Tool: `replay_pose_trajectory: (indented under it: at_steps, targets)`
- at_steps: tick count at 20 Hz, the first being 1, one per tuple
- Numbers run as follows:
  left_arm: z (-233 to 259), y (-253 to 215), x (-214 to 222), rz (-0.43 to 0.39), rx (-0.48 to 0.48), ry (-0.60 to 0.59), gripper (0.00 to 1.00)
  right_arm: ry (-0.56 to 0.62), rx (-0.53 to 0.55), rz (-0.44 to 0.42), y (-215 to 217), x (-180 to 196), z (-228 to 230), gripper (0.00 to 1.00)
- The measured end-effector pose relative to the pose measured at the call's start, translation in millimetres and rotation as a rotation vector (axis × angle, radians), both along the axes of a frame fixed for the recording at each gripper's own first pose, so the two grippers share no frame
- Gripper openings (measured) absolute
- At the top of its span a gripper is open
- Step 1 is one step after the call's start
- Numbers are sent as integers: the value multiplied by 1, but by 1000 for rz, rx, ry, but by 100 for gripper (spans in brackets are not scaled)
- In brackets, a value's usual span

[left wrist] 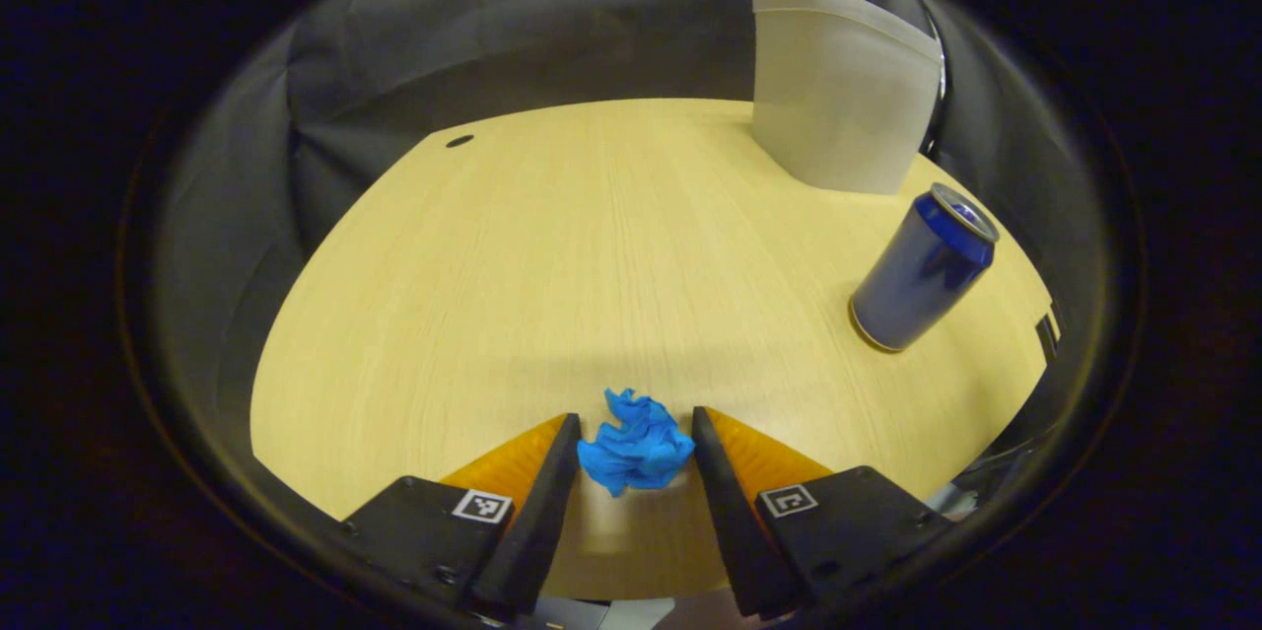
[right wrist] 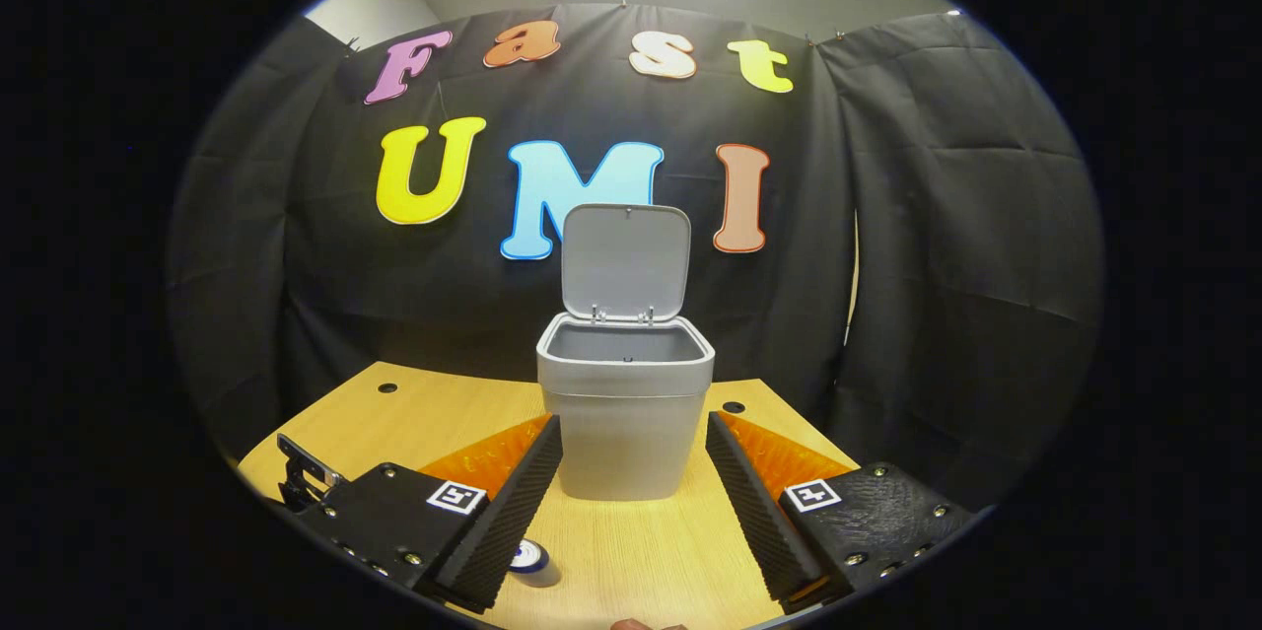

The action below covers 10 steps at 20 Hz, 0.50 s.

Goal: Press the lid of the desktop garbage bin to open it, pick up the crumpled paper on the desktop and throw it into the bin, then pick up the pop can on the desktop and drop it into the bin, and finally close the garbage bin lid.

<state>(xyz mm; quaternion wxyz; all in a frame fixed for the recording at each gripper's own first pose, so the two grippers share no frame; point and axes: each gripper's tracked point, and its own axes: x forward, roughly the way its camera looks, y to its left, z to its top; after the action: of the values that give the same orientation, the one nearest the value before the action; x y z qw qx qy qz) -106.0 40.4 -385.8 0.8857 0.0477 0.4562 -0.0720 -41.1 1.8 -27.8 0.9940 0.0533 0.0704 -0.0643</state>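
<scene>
Between left gripper (left wrist: pixel 636 428) fingers, crumpled paper (left wrist: pixel 634 454)

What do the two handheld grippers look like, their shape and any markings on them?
Both look alike. The left gripper has two wedge-shaped fingers that taper toward the tips, each on a black block with small screws and a square black-and-white tag. The right gripper has the same fingers, blocks and tags; its inner finger faces are ribbed, and the right block has a textured surface. I see no cables or sleeves.
</scene>
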Motion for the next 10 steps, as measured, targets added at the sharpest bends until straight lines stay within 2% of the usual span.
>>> replay_pose_trajectory:
  at_steps: [1,2,3,5,7,8,9,10]
  targets:
    - [2,1,3,4,4,-5,72,-1,0,0,-2,0,0,94]
    - [1,-1,3,10,6,-9,70,0,2,2,-5,1,-1,94]
    - [1,-1,3,7,10,-10,60,1,5,4,-7,1,-3,94]
    - [2,-1,4,13,8,-21,60,-3,19,10,-11,2,-4,95]
    - [1,0,5,33,-2,-25,39,-7,28,19,-14,5,-3,95]
    - [5,2,6,45,-1,-38,39,-7,32,24,-15,6,-5,94]
    - [5,-2,7,52,-22,-37,28,-9,37,29,-17,8,-5,95]
    - [7,-2,7,76,-19,-48,27,-11,42,36,-19,10,-5,95]
